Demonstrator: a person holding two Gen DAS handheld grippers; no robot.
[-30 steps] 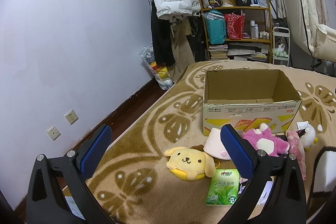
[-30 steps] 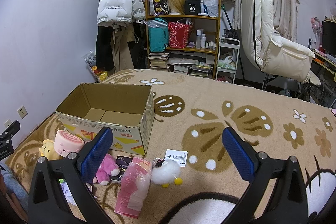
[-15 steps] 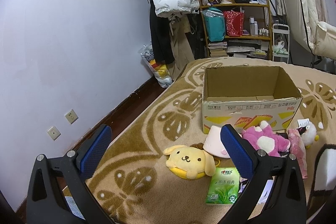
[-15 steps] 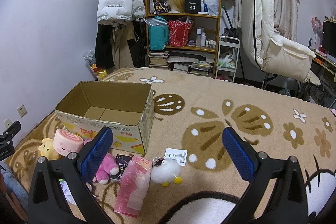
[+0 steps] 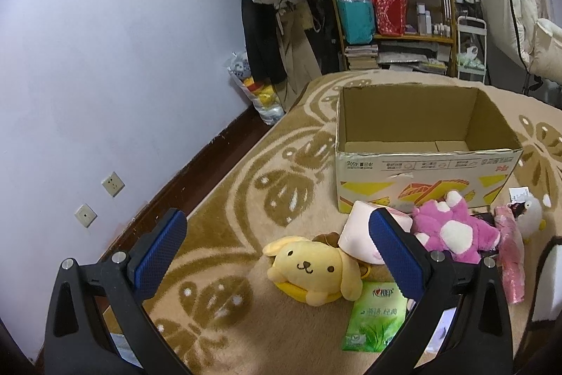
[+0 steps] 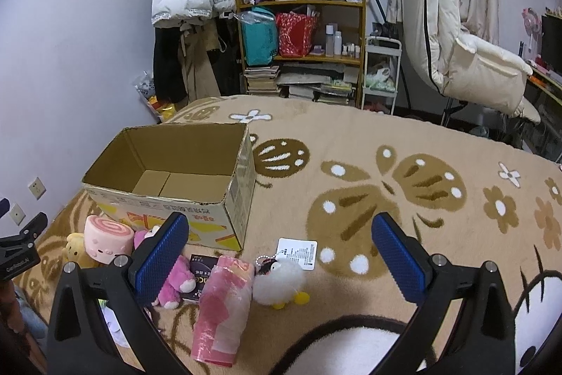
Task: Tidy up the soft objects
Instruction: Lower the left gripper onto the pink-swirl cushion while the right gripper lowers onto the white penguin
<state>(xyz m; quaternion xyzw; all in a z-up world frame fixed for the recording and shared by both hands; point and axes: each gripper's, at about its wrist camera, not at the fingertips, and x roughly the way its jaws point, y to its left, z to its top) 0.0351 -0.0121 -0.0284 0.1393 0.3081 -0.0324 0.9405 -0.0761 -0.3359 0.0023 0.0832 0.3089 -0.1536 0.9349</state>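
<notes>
An open brown cardboard box (image 5: 421,143) with yellow print sits on a beige plush blanket (image 6: 351,164) patterned with brown butterflies. Just in front of its near wall lies a row of soft things: a yellow floppy-eared dog plush (image 5: 312,266) at the left, a pink swirl-roll plush (image 6: 107,236) touching it, a magenta bear plush (image 5: 453,231), a crinkled pink plastic pack (image 6: 221,301), and a white fluffy chick keychain (image 6: 279,280) at the right. A green tissue packet (image 5: 374,317) lies near the dog. The left gripper (image 5: 277,255) hovers above the dog with fingers spread wide, holding nothing. The right gripper (image 6: 279,255) hangs over the chick, fingers likewise released.
</notes>
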